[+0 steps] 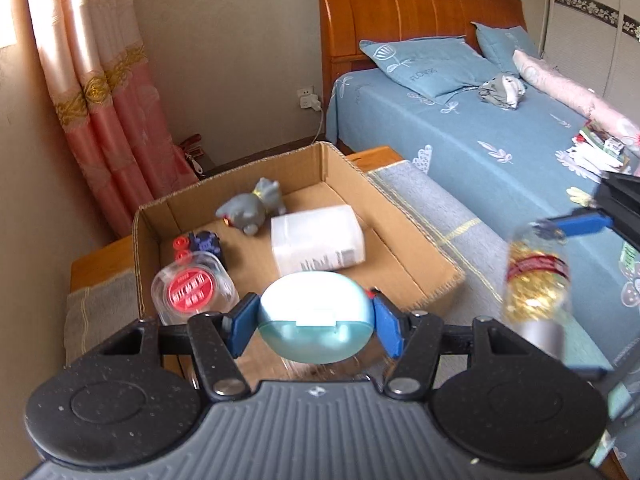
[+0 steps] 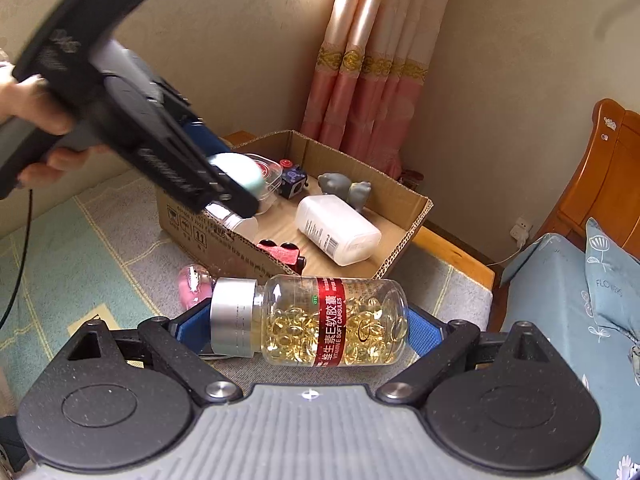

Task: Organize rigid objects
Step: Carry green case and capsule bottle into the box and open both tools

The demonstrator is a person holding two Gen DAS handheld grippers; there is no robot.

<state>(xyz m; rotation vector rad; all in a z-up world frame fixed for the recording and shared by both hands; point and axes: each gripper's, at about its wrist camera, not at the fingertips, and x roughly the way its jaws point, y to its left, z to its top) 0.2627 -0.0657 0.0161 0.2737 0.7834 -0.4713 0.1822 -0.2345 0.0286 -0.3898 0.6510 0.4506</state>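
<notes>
Nearest, we list the left gripper (image 1: 316, 316), its blue pads closed on the two ends of a pale teal oval case (image 1: 314, 314), long axis lying crosswise between the fingers. Next, the right gripper (image 2: 296, 322), likewise closed, on a clear capsule bottle (image 2: 316, 320) with a silver cap and red label; the bottle lies sideways, cap toward that view's left, pinched end to end. Beyond both, the open cardboard box (image 1: 400, 216) sits on a grey mat, ahead of and below each tool. Box contents: white plastic bottle (image 1: 316, 240) on its side, grey animal figure (image 1: 250, 208), clear round container with red lid (image 1: 190, 290), dark blue cube (image 1: 206, 242). We judge the left hand nearer: its case hangs over the box's near edge, while the capsule bottle sits short of the box wall, so it must travel forward before release.
</notes>
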